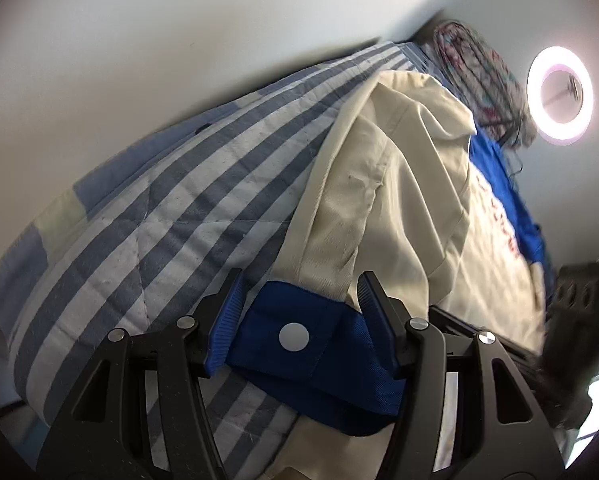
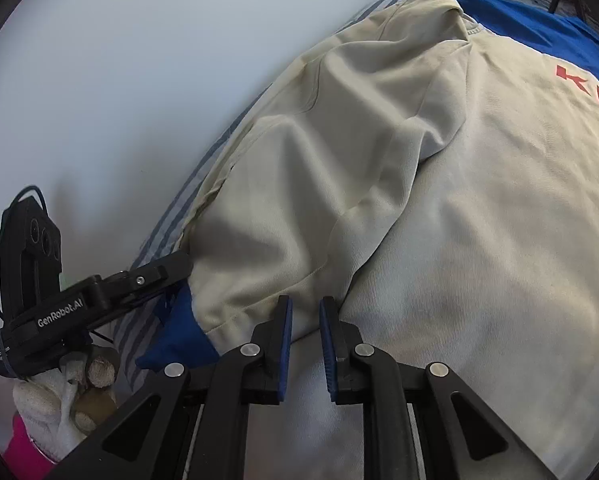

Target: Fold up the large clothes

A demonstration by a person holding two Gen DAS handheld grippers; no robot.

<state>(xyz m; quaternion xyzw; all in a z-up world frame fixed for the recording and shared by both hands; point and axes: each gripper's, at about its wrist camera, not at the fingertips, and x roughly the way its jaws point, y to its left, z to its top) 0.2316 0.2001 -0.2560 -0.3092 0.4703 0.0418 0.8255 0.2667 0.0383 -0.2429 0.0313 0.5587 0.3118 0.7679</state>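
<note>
Two grippers work on one cream jacket that lies spread over a bed covered by a blue-and-white striped quilt. The left gripper is spread wide, its blue-padded fingers standing on either side of the jacket's blue cuff, which bears a white snap button; whether the pads actually press the cuff cannot be told from the left wrist view. In the right wrist view the same left gripper reaches in from the left edge of the bed toward that cuff, held by a white-gloved hand. The right gripper is only narrowly parted, its fingers at the sleeve's lower hem, with a fold of cream cloth seeming to lie in the gap; a firm grasp cannot be confirmed. The sleeve lies folded across the jacket's body. Red lettering and a blue panel show toward the jacket's far end. A lit ring light stands beyond the bed, beside a patterned bundle of fabric.
</note>
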